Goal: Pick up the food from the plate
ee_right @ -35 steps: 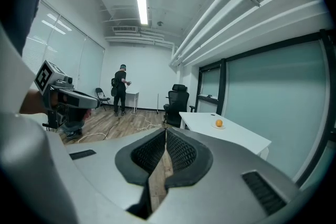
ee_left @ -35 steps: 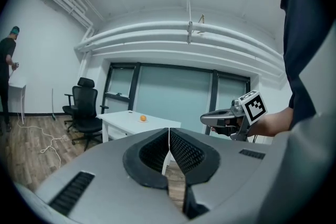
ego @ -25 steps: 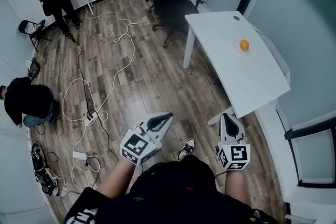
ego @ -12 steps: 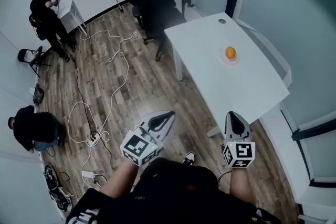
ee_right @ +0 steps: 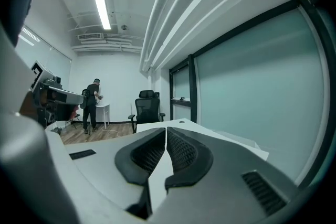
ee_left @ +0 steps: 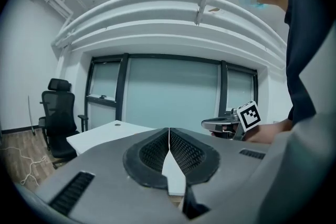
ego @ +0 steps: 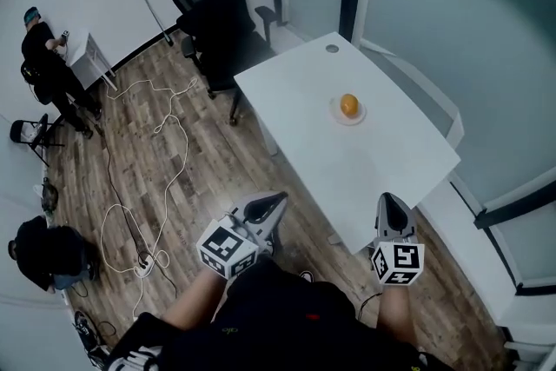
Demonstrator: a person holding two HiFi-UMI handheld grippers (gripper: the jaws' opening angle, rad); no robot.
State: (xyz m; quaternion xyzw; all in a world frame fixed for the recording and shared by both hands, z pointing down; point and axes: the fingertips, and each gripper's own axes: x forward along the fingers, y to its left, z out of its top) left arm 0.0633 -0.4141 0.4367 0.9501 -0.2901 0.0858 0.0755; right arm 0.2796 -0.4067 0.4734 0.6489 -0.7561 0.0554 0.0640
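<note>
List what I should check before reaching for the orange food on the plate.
1. Orange food sits on the plate: ok.
2. Table bare around the plate, approach unobstructed: ok.
3. Right gripper jaws apart for a grasp: not ok, they are together and empty.
4. Left gripper empty: ok, jaws together on nothing.
5. Grippers close to the food: not ok, both are held near the body, well short of the plate.
6. Food firmness: cannot tell.
</note>
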